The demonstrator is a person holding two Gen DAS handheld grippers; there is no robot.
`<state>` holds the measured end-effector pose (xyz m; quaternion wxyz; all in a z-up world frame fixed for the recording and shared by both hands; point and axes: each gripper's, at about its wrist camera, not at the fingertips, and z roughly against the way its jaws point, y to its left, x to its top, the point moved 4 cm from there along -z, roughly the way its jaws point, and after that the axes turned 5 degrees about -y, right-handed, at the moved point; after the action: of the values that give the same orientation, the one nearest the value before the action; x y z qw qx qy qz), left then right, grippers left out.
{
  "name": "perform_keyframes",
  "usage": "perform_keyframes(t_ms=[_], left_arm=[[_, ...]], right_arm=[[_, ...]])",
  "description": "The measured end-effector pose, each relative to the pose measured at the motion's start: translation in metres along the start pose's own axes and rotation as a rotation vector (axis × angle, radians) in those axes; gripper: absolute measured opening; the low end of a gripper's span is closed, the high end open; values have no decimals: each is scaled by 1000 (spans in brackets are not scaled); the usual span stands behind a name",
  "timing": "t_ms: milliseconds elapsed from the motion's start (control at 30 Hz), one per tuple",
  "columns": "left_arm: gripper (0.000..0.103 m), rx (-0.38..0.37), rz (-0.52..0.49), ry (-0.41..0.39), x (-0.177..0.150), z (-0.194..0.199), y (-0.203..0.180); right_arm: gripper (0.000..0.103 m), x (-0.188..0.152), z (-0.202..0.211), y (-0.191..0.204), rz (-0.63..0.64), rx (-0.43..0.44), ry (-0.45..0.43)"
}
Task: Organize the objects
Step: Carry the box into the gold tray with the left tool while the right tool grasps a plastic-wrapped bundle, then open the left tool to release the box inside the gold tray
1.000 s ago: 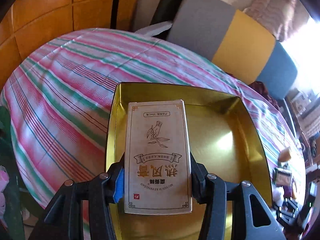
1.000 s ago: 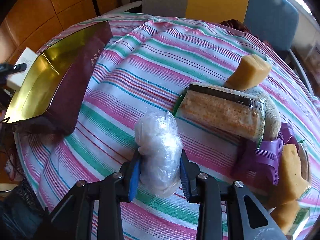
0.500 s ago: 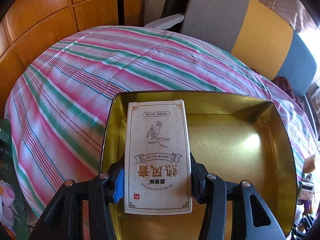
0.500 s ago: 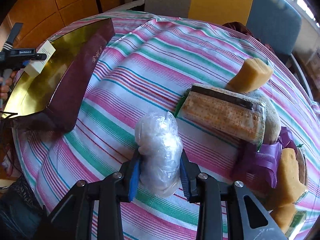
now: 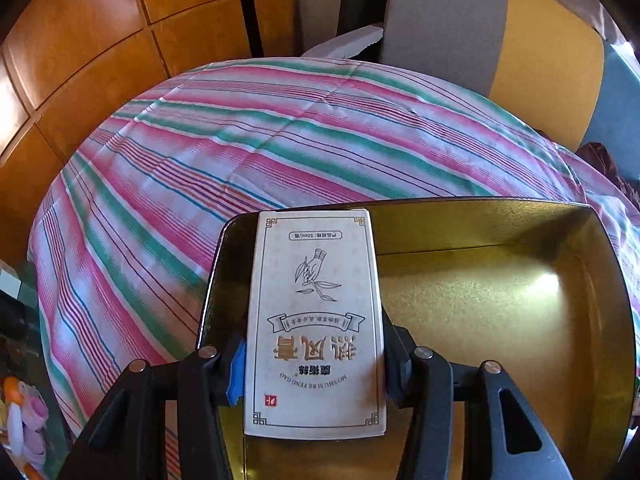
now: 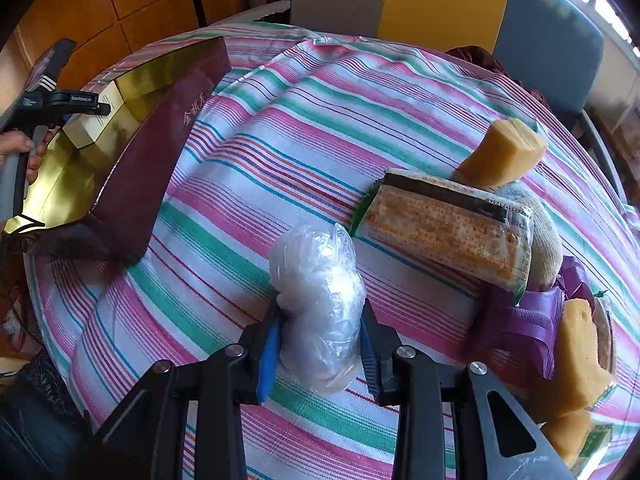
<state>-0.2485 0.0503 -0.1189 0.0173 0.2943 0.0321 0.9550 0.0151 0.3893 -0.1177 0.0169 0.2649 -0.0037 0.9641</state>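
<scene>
My left gripper (image 5: 314,368) is shut on a cream carton (image 5: 316,320) with printed Chinese lettering, held over the left end of a gold-lined box (image 5: 500,312). From the right wrist view the same carton (image 6: 94,124) sits low inside that box (image 6: 132,160), which has maroon outer walls, with the left gripper (image 6: 76,106) and a hand behind it. My right gripper (image 6: 318,340) is shut on a crumpled clear plastic bundle (image 6: 316,300) above the striped tablecloth (image 6: 280,140).
At the right lie a cracker packet (image 6: 448,232), yellow sponge-like blocks (image 6: 500,152), a purple ribbon wrapper (image 6: 524,320) and a knitted item (image 6: 544,236). Chairs in grey, yellow and blue (image 5: 500,40) stand behind the table. Wooden panels (image 5: 100,40) fill the left.
The left gripper has carried the carton down and toward the box's left end; the box now fills more of its view. The right gripper and its bundle have stayed still.
</scene>
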Motion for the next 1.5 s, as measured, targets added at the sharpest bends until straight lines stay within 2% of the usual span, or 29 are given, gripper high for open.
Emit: perform_keyframes(t_ms=[133, 267, 333, 633, 800, 1000, 1100, 1267, 1367, 1500], left_arm=[[54, -46, 7, 10, 0, 2, 0], [65, -71, 1, -11, -1, 11, -1], [66, -86, -17, -28, -2, 19, -3], [67, -158, -17, -88, -5, 58, 4], [67, -180, -7, -136, -11, 92, 26], [67, -180, 33, -217, -43, 150, 71], [67, -154, 68, -239, -75, 166, 85], [66, -192, 67, -199, -117, 158, 69], [66, -232, 29, -212, -121, 161, 48], [66, -247, -41, -254, -119, 171, 23]], right_arm=[[36, 0, 0, 0, -1, 0, 0], [36, 1, 0, 0, -3, 0, -1], [37, 2, -2, 0, -3, -2, -2], [37, 4, -4, 0, -1, -12, -8], [37, 3, -5, 1, 3, -21, -12], [37, 1, -3, 2, 2, -36, -17], [37, 0, -2, 4, 8, -49, -20], [37, -1, -1, 6, 8, -70, -25], [37, -2, -1, 5, -5, -71, -29], [37, -3, -1, 4, -25, -76, -38]])
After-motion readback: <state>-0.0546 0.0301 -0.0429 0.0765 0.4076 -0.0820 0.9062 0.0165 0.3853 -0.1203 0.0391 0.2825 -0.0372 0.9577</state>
